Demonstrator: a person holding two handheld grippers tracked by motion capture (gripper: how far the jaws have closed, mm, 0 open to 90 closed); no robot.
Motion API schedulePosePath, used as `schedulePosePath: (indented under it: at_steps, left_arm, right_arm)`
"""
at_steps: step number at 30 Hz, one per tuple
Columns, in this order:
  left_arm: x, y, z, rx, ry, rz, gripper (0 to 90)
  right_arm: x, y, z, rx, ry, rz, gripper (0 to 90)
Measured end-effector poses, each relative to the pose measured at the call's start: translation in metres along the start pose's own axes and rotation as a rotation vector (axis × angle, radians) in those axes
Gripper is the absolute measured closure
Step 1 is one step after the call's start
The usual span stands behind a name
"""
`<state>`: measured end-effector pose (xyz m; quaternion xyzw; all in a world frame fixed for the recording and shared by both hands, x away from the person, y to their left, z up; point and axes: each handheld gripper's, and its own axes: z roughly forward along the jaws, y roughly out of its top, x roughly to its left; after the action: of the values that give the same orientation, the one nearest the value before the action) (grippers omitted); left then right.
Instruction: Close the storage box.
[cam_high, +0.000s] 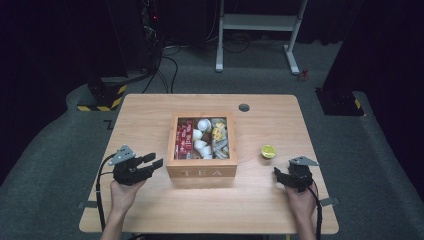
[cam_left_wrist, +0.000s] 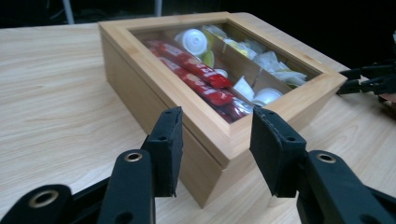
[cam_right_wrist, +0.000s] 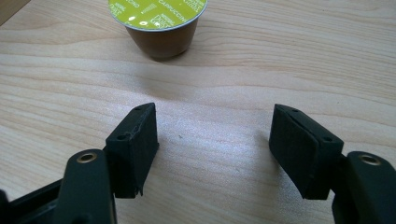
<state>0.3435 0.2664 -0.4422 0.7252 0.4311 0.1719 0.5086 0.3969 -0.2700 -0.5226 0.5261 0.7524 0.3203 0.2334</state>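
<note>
Left gripper (cam_left_wrist: 215, 154) jaws apart, empty, near tea box (cam_left_wrist: 212, 135) corner; right gripper (cam_right_wrist: 214, 154) jaws wide, empty, facing coffee capsule (cam_right_wrist: 159, 23).

Surface (cam_high: 150, 210): pale wood-grain top, smooth, low sheen. Tea box (cam_left_wrist: 140, 79): light wood, sanded matt, with a clear glossy lid pane. Sachets (cam_left_wrist: 196, 74) in the box: red glossy foil or plastic. Small cups (cam_left_wrist: 194, 41) in the box: white plastic, smooth. Coffee capsule (cam_right_wrist: 159, 21): brown smooth body, printed yellow-green foil lid with a silvery rim. Left gripper (cam_left_wrist: 217, 140) and right gripper (cam_right_wrist: 215, 149): fingers (cam_right_wrist: 135, 144) of black matt plastic with metal eyelets. Floor (cam_high: 55, 165): grey carpet, rough.
</note>
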Motion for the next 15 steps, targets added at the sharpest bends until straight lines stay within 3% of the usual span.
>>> schedulePosePath:
  at_steps: [15]
  left_arm:
    - [0.020, 0.000, -0.014, -0.014, 0.071, -0.023, 51.1]
  right_arm:
    - [0.000, 0.000, 0.000, 0.000, 0.000, 0.000, 32.7]
